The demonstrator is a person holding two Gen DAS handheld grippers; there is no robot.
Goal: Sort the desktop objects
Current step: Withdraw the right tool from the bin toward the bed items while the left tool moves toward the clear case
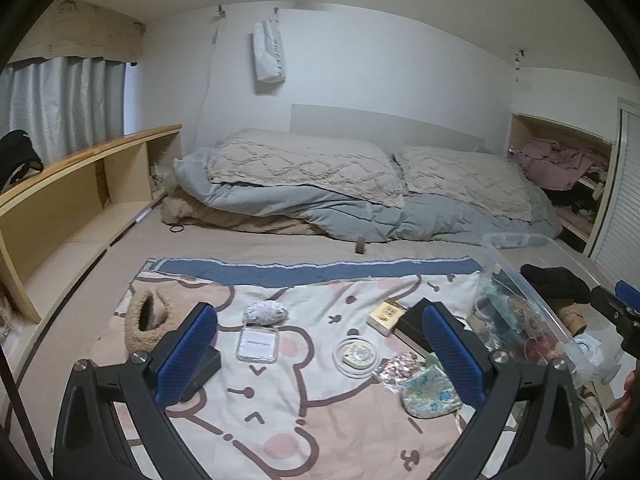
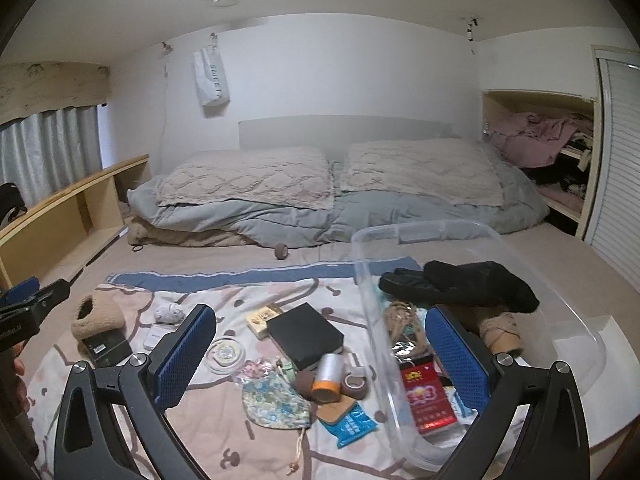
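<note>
both cameras sit low over the bear-print blanket (image 1: 280,400), looking up the bed toward the pillows (image 1: 304,168) and back wall. the left wrist view stands further left, with the clear plastic bin (image 1: 532,300) at its right edge. the right wrist view is close over that bin (image 2: 560,300). both share the blanket's clutter, including the floral pouch (image 1: 430,390) (image 2: 274,400).

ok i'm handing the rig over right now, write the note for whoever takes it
Left gripper: open, empty, above the bear-print blanket.
Right gripper: open, empty, at the clear plastic bin.
Done: the bin holds a red packet, twine and black fabric.
Left on the blanket: black box, floral pouch, tape rolls, orange-capped roll, round tin, fuzzy slipper.
</note>
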